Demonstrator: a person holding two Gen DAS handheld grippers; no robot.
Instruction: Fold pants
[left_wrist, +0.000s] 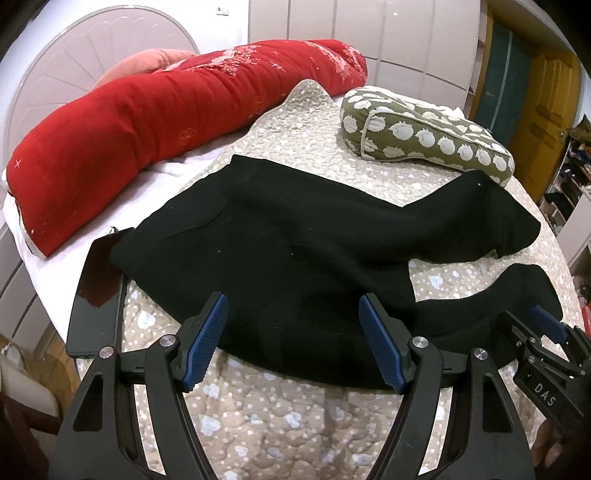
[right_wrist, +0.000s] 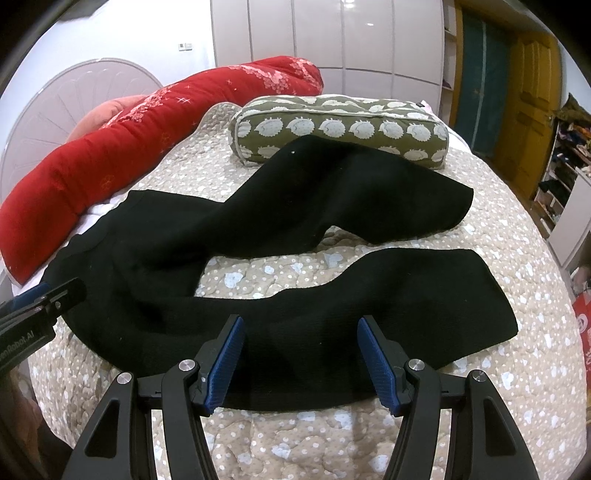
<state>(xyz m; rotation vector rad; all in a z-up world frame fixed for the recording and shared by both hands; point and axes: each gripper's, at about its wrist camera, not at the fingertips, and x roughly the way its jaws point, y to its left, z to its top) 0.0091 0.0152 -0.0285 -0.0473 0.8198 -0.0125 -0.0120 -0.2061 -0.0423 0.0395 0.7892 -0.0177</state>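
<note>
- The black pants (left_wrist: 295, 251) are laid out flat on the beige dotted quilt (left_wrist: 258, 417) of the bed, waist end off to the left, both legs spread apart toward the right.
- The far leg's end is draped up against the olive pillow with white hedgehog shapes (right_wrist: 343, 129); the near leg lies flat on the quilt.
- The left gripper (left_wrist: 293, 341) is seen with its blue pads (left_wrist: 205, 341) spread wide above the near edge of the pants, nothing pinched.
- The right gripper (right_wrist: 301, 363) is parted too, pads over the near leg's edge, nothing grasped as far as can be told.
- A long red bolster (left_wrist: 147, 136) is stretched along the back-left, well apart from the pants.
- A dark glossy phone-like slab (left_wrist: 98, 291) is tucked just beside the waist end.
</note>
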